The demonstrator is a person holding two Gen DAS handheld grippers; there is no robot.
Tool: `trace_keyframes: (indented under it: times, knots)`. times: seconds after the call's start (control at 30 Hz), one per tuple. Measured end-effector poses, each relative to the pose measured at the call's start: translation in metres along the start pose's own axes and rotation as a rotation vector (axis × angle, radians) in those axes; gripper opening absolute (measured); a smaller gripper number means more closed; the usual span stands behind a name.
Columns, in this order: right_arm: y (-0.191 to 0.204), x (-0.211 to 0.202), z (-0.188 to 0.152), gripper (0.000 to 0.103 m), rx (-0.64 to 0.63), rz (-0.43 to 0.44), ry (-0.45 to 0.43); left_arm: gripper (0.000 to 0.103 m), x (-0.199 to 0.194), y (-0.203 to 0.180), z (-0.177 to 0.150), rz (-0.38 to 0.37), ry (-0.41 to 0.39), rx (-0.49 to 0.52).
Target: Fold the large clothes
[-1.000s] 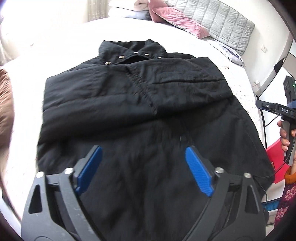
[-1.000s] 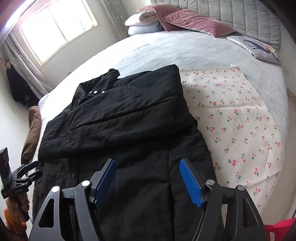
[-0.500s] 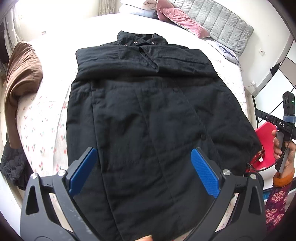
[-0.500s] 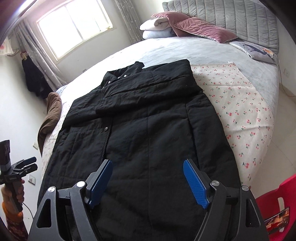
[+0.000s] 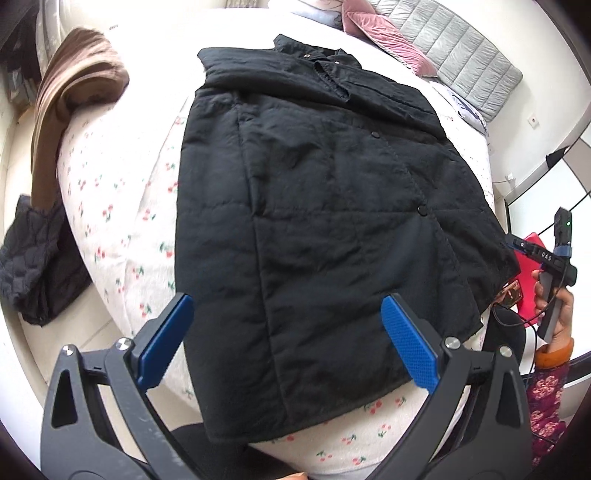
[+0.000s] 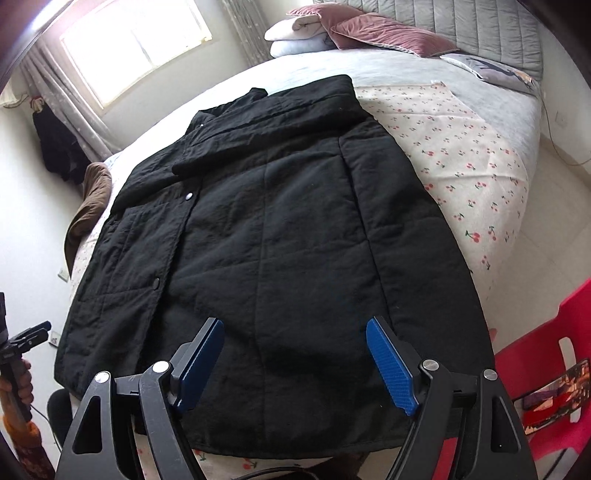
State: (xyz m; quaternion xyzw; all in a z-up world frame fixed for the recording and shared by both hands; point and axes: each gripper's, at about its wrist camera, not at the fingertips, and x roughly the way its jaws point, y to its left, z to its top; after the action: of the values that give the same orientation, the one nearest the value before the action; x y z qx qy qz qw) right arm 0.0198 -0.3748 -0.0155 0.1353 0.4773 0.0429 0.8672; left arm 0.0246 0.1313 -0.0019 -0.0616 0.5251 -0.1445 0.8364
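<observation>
A large black quilted coat [image 5: 332,206] lies flat on the bed, collar at the far end, sleeves folded across the chest, hem at the near edge. It also shows in the right wrist view [image 6: 280,236]. My left gripper [image 5: 288,336] is open and empty, held above the coat's hem near its left side. My right gripper [image 6: 295,362] is open and empty, held above the hem near its right side. The right gripper also shows at the right edge of the left wrist view [image 5: 554,258], and the left gripper at the left edge of the right wrist view [image 6: 26,339].
The bed carries a white cherry-print sheet [image 6: 461,155]. A brown blanket [image 5: 70,96] and a dark quilted garment [image 5: 33,269] hang off the left side. Pillows [image 6: 369,29] and a grey headboard stand at the far end. A red plastic stool [image 6: 554,369] stands at the right.
Both grippers have pulled back and risen from over the coat's middle to its hem, so the whole coat now shows. Both stayed open. The coat has not moved.
</observation>
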Motion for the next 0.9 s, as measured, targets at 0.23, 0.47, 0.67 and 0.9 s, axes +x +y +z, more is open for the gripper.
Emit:
trace_keyframes:
  times: [0.23,0.47,0.67,0.9]
  knots:
    - [-0.033,-0.001,-0.01,0.081,0.043,-0.011,0.005,0.101,0.003,0.027,-0.014,-0.076,0.028,-0.064]
    - [-0.082,-0.014,0.0,0.081,0.149,0.114,-0.021,0.101,0.008,0.057,-0.015,-0.201,0.036,-0.144]
    - [-0.113,-0.011,0.005,0.08,0.216,0.107,-0.048,0.097,0.013,0.081,-0.017,-0.277,0.007,-0.227]
    - [-0.142,0.023,-0.003,0.068,0.299,0.145,0.033,0.084,0.032,0.083,-0.023,-0.33,0.053,-0.219]
